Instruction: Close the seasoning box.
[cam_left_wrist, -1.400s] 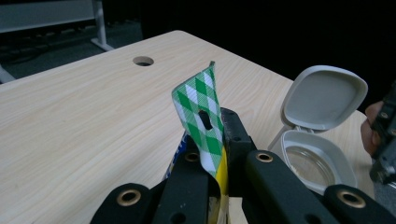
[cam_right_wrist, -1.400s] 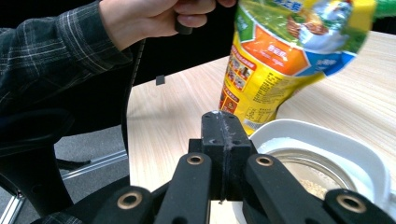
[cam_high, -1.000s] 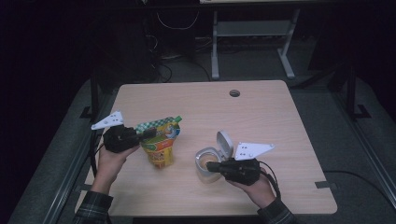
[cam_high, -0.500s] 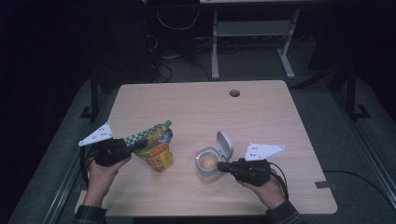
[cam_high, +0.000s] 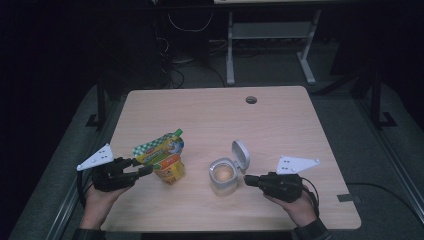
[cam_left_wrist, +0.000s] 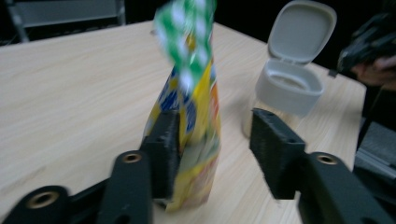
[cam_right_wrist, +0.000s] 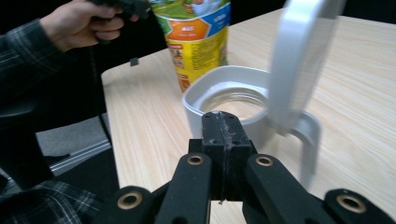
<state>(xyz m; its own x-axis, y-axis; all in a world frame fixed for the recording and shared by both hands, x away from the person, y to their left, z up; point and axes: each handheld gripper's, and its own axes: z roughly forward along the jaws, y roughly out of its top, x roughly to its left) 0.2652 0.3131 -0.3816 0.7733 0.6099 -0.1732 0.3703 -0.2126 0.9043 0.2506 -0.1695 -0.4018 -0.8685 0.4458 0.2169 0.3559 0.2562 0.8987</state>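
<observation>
High view puts the person's two hands at the near edge of the tabletop (cam_high: 280, 125), one claw in each. The left claw (cam_high: 142, 167) has just been opening: in the left gripper view (cam_left_wrist: 212, 144) the yellow and green pouch (cam_left_wrist: 191, 121) stands between the jaws, one pad against its side and the other well clear, so the pouch is let go, not gripped. It stands upright on its own base at the near left of the tabletop (cam_high: 162, 157), its checked green top leaning over.

The right claw (cam_high: 248, 180) is closed on nothing; the right gripper view (cam_right_wrist: 223, 133) shows its two pads pressed flat together, just short of the container's rim.

That white container (cam_high: 223, 176) sits near the middle, just right of the pouch and apart from it, with its hinged lid (cam_high: 241, 155) flipped up at the far side. Something pale orange lies inside, though what it is I cannot tell.

The pouch looks light and soft, with a glossy skin likely to slip and buckle under a hard squeeze; a hold across the firmer sealed top or the mid body should serve best. The container seems stiff plastic, probably best steadied by its wall rather than the thin lid hinge.
</observation>
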